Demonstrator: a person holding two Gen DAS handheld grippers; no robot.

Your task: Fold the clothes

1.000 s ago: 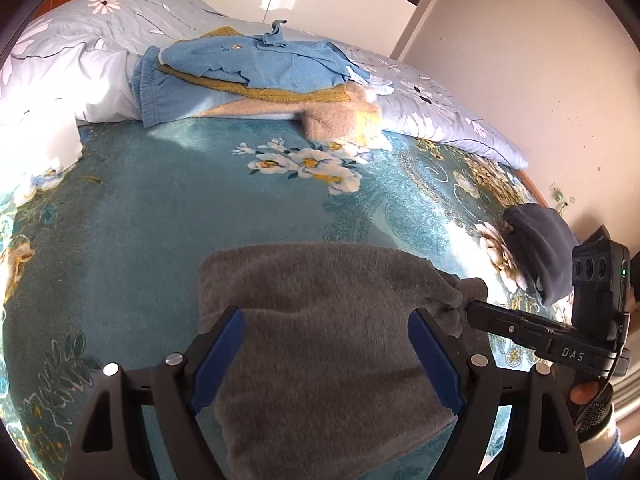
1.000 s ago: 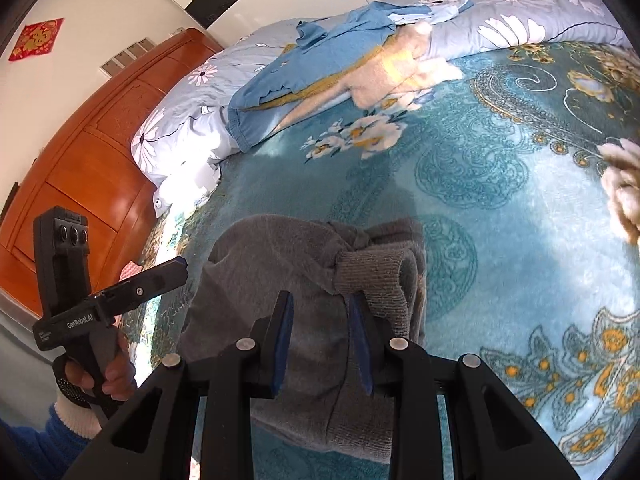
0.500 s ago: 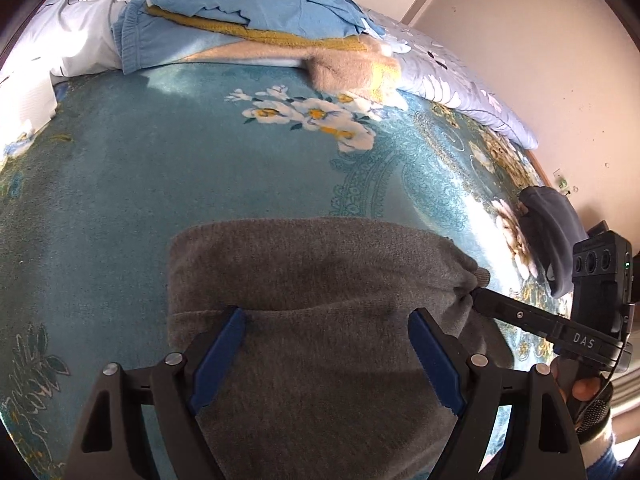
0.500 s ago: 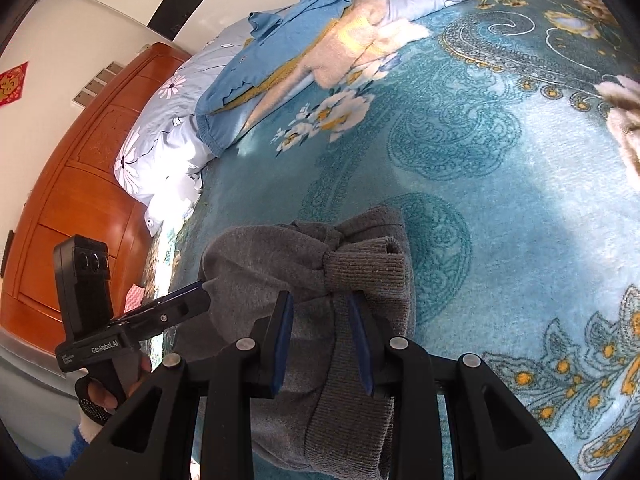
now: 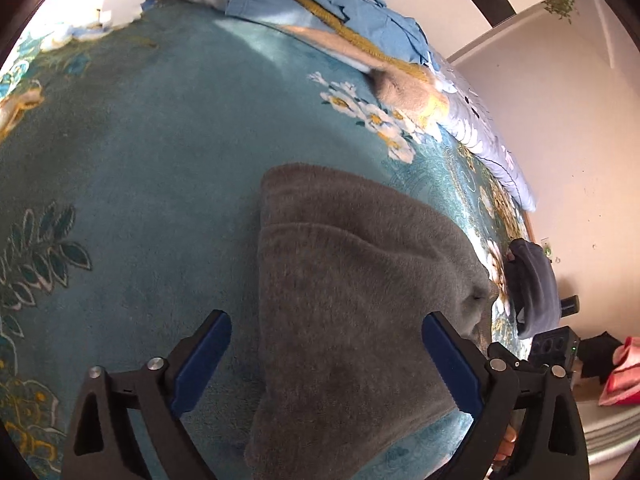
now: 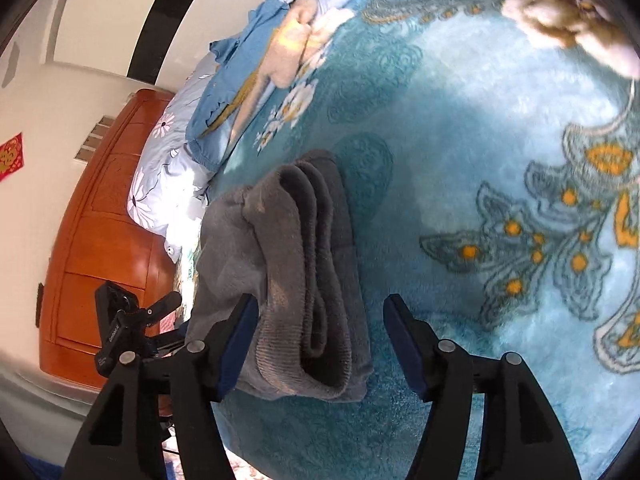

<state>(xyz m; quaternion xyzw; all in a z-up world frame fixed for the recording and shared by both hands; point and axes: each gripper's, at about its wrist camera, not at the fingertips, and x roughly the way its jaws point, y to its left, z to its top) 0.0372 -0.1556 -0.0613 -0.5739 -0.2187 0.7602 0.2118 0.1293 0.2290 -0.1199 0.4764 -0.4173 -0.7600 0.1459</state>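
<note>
A: Lying folded near the front edge of the teal blanket [image 5: 140,168], that grey knitted garment [image 5: 360,300]. Soft, thick, fuzzy. Probably light for its bulk, and floppy rather than stiff.

B: Agreed. Stacked in several layers at one end, ribbed hem showing in the right wrist view [image 6: 312,292]. Likely to slump or unroll if lifted by a single layer.

A: Best taken through the whole stack, then, near the rolled ribbed end, or at two corners at once.

B: And the left gripper [image 5: 324,360]?

A: Spread wide and opening further, blue pads either side of the grey cloth, neither pressing on it. Nothing held.

B: Same for the right gripper [image 6: 320,344]. Jaws parting, the ribbed fold lying between them, left pad just beside the cloth but not pinching.

A: Not slippery, judging by the nap. Blanket plush too, so some drag when sliding across it.

B: Further up the bed, a heap of light blue clothes [image 5: 352,4] with a beige fuzzy piece [image 5: 404,84] on a floral quilt [image 6: 168,152]. Another dark folded garment [image 5: 536,288] at the far right edge. Orange wooden headboard [image 6: 88,216] behind.
</note>
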